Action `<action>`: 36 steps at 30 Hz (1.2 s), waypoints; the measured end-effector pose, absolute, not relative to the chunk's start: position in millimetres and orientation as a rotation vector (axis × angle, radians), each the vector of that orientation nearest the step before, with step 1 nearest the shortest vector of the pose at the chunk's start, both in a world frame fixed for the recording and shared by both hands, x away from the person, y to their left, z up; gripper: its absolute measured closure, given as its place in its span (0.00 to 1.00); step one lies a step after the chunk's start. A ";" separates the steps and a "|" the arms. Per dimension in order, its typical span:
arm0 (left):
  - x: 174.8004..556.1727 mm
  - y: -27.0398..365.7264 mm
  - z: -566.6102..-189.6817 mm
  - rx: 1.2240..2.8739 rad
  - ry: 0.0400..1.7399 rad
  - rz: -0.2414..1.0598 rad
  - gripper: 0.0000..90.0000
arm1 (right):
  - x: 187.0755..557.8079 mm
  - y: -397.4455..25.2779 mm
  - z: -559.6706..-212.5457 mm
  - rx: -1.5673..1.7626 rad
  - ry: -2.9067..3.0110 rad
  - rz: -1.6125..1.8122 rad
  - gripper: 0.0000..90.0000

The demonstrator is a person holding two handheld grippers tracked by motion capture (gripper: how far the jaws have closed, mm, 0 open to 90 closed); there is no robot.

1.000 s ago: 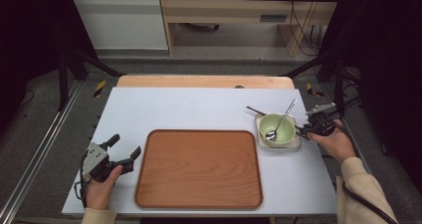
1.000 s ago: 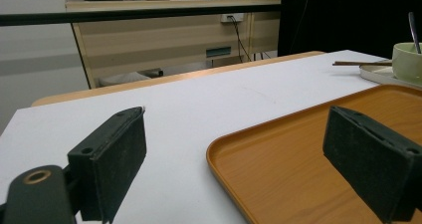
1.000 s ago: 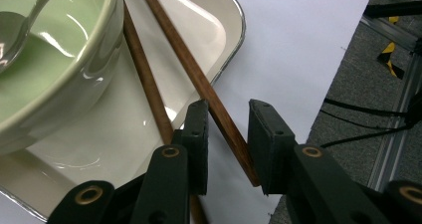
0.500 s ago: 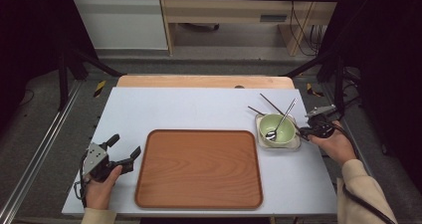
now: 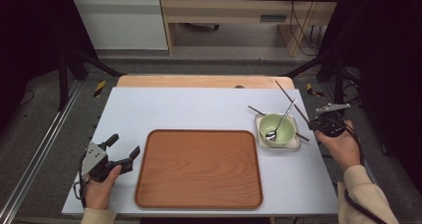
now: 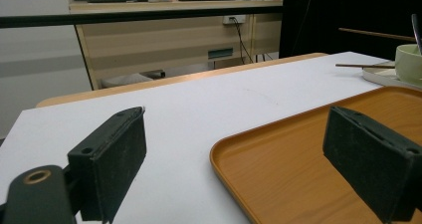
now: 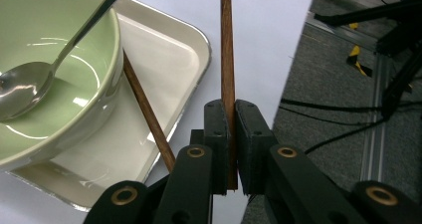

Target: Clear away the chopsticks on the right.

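Observation:
My right gripper (image 5: 318, 125) is shut on one brown chopstick (image 7: 227, 45), held just off the right edge of the white table; the stick (image 5: 284, 92) slants away to the far left above the table. A second chopstick (image 7: 147, 109) lies across the small white tray (image 7: 169, 50) beside the green bowl (image 5: 277, 128). A metal spoon (image 7: 30, 84) rests in the bowl. My left gripper (image 5: 123, 151) is open near the front left, next to the left rim of the large wooden tray (image 5: 199, 199), with nothing between its jaws.
The wooden tray (image 6: 308, 149) takes up the front middle of the white table top (image 5: 189, 107). A wooden strip edges the table's far side. Dark frame posts and cables stand to the right of the table, and a metal rail runs along its left.
My right gripper has lifted one chopstick off the small tray and carried it to the right, away from the bowl. The left gripper has stayed in place.

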State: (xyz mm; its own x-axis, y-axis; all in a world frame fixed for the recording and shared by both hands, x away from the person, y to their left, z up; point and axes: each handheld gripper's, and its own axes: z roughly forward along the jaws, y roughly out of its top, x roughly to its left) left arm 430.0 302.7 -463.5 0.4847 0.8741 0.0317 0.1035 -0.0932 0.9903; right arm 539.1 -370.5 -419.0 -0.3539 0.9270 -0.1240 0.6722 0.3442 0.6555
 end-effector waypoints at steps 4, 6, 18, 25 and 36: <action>429.4 302.9 -463.1 1.540 0.879 0.812 0.10 | 529.8 -373.5 -416.6 1.433 2.106 0.687 0.94; 429.4 302.9 -463.1 1.540 0.879 0.812 0.10 | 527.6 -374.7 -415.8 1.435 2.098 0.679 0.94; 429.8 302.8 -463.7 1.543 0.880 0.816 0.10 | 501.4 -383.3 -359.9 1.408 1.931 0.818 0.94; 430.1 303.8 -463.7 1.544 0.879 0.816 0.10 | 483.4 -349.2 -327.5 1.307 1.942 0.888 0.94; 429.9 306.4 -463.5 1.530 0.883 0.814 0.11 | 474.4 -265.2 -333.1 1.309 2.122 0.946 0.94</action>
State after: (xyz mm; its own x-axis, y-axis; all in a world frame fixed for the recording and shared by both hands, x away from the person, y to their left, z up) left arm 429.9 306.4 -463.5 0.4799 0.8769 0.0270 0.0982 -0.0843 0.9916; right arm 474.4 -265.2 -333.1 -0.4337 0.9004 -0.0347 0.5758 0.3066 0.7579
